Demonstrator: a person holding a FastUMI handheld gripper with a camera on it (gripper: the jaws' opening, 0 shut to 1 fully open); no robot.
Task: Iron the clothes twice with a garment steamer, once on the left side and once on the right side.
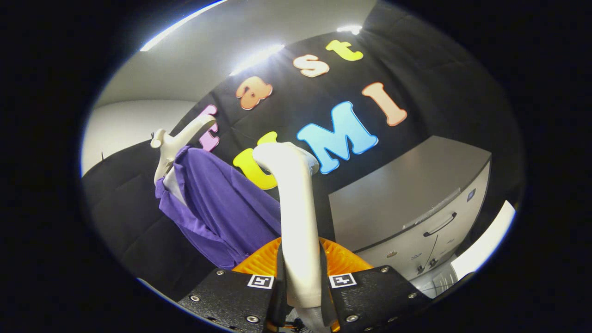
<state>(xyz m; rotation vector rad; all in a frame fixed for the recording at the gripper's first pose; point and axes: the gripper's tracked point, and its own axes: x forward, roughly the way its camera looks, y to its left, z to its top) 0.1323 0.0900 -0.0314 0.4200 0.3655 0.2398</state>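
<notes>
Gripper [301,277] is clamping the cream plastic garment steamer's handle [298,222] between both fingers, keeping the head [282,155] raised and aimed ahead. The purple shirt [222,208] is hanging on a cream hanger [178,138] left of the steamer, just beside its head, contact unclear. A grey cabinet [416,203] is sitting right of the steamer. Judging: a pass is being lined up.

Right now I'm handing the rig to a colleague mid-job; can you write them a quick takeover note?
Tongs: shut on the steamer, its handle clamped between both fingers, head pointing up and away.
Purple shirt: hangs on a pale hanger just beyond the steamer, to its left, against the black wall.
Grey cabinet: off to the right.
Done: steamer picked up. The head looks short of the cloth; passes made so far cannot be told.
Left: confirm the left-side and right-side strokes.
</notes>
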